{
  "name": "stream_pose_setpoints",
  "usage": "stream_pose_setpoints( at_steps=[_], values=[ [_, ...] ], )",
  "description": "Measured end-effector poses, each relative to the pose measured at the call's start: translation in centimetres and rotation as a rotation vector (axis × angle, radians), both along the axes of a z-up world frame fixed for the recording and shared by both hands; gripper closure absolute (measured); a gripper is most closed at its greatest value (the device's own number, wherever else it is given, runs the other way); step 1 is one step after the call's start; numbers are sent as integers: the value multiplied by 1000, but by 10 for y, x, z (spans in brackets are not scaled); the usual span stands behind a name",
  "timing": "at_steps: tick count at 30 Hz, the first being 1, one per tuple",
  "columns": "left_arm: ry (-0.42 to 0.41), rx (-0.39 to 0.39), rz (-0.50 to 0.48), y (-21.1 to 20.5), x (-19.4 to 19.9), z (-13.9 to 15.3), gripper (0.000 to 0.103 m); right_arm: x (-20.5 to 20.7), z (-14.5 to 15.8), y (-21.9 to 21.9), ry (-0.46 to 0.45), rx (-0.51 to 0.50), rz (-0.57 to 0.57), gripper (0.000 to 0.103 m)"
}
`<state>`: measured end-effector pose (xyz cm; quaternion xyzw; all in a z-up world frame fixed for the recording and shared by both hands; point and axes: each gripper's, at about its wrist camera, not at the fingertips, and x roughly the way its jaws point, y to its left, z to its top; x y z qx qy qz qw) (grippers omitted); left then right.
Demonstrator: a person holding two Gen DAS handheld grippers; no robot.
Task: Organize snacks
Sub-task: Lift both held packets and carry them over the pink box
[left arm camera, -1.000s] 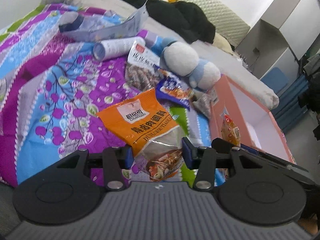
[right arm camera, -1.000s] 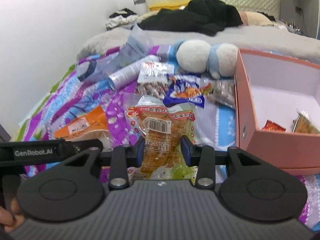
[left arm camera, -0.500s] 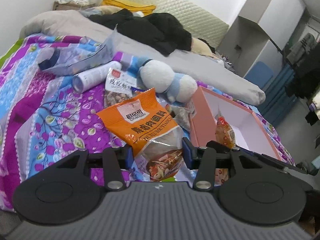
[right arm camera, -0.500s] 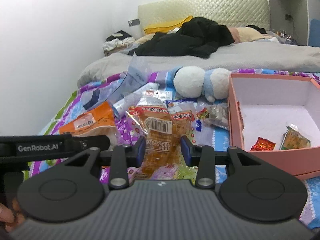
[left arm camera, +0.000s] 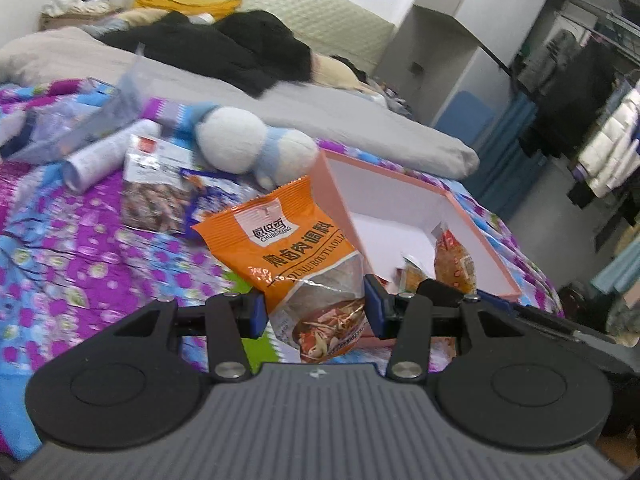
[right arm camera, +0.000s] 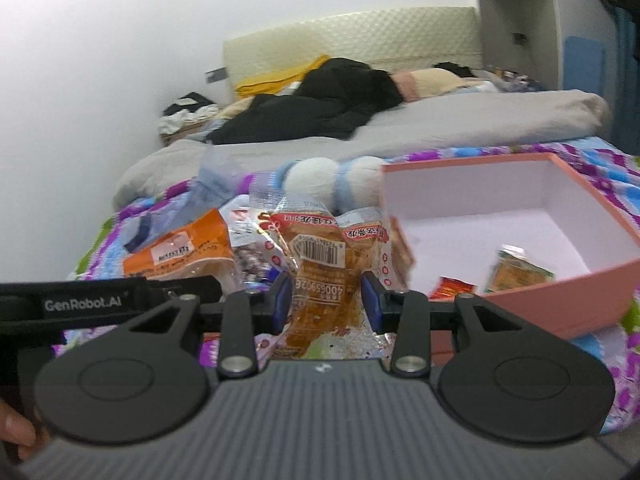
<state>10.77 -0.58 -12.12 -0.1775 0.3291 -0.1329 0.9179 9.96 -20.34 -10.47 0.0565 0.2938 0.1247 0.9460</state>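
Above the patterned bedspread (left arm camera: 80, 248) we carry two snacks toward the pink box (right arm camera: 568, 304). Our left gripper (left arm camera: 312, 308) has its jaws clamped on a crinkly orange pouch (left arm camera: 280, 240), lifted beside the box's near wall; our right gripper (right arm camera: 325, 300) has its jaws clamped on a glossy clear packet (right arm camera: 324, 256), held clear to drop in.

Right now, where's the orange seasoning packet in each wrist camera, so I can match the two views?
Left wrist: the orange packet is centre frame, pinched in the left gripper.
Right wrist: the same packet is at left, above the black strap.
Shared landmark: the pink box, right of the packet in both.
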Motion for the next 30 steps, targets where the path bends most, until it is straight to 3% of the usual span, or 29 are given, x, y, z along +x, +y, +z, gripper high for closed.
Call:
stream_pose_setpoints(
  at_steps=[11, 23, 30],
  values=[
    [-30, 14, -147, -60, 33, 4, 50, 3, -3, -45, -13, -23, -135, 62],
    [-89, 22, -257, -103, 88, 28, 50, 49, 6, -82, -48, -35, -208, 62],
    [-108, 64, -306, -130, 124, 44, 50, 75, 10, -99, -55, -47, -225, 62]
  ],
)
